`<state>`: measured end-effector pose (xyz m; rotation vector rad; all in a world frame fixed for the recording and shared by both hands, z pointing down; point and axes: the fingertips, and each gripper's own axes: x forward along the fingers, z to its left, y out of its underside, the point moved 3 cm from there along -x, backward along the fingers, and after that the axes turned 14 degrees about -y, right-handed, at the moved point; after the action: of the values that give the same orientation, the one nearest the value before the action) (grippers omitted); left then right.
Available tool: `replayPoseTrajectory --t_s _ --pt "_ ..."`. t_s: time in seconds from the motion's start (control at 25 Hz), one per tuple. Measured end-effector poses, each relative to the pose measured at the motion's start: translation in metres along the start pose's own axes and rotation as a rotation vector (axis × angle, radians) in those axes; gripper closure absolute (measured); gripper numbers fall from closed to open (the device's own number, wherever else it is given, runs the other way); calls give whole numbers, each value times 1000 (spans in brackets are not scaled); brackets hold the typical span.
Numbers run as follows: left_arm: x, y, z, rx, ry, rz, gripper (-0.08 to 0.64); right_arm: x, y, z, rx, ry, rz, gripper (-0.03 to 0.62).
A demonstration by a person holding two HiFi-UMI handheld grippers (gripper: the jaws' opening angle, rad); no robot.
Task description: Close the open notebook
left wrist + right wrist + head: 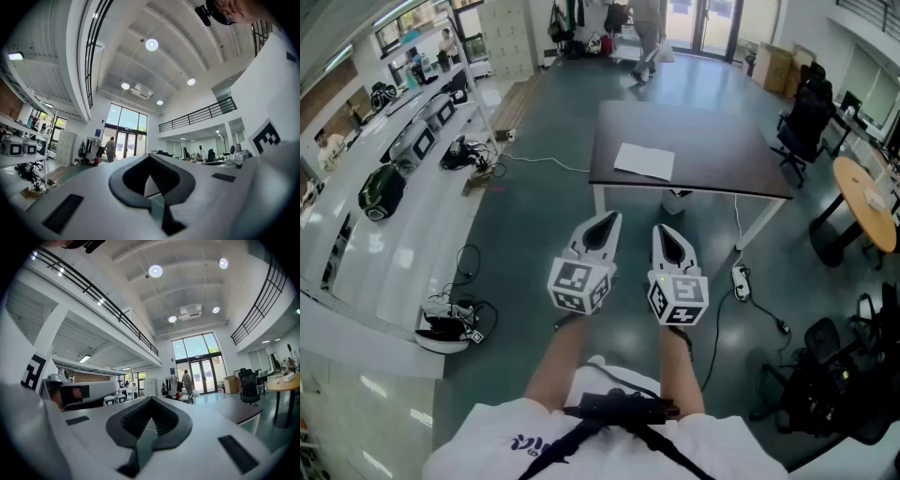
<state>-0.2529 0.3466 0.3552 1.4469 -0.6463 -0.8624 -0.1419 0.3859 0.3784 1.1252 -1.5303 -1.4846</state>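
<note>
I hold the left gripper (605,225) and the right gripper (667,236) side by side in the air, each with its jaws together and empty. What looks like the open notebook (644,160) lies at twelve o'clock on the dark table (722,150), well apart from both.

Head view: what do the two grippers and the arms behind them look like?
The left gripper and right gripper are matching white shells with black-lined jaws that taper to a point. Each carries a white marker cube printed with black square patterns. The forearms are bare. The person wears a white short-sleeved top with dark print and a black harness strap.
</note>
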Motion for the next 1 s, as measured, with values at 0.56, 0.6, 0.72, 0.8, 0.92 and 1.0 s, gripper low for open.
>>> replayPoseTrajectory --t_s 0.56,0.6,0.72,0.8,0.92,1.0 --pt "15 26 -68 -13 34 35 552 -51 -1 -42 31 -25 -63 588" --pt "18 27 -70 -15 38 37 552 -52 -1 -45 38 -23 -67 588" --pt "28 28 -78 -19 50 40 552 -54 -2 -57 54 -11 -72 588" --pt "34 29 -81 -24 58 39 552 -55 -1 -63 59 -5 -72 588" --pt "44 33 -84 -31 70 37 552 -54 5 -72 62 8 -68 588" --pt "52 39 -85 -35 80 41 552 -50 10 -79 64 17 -58 588"
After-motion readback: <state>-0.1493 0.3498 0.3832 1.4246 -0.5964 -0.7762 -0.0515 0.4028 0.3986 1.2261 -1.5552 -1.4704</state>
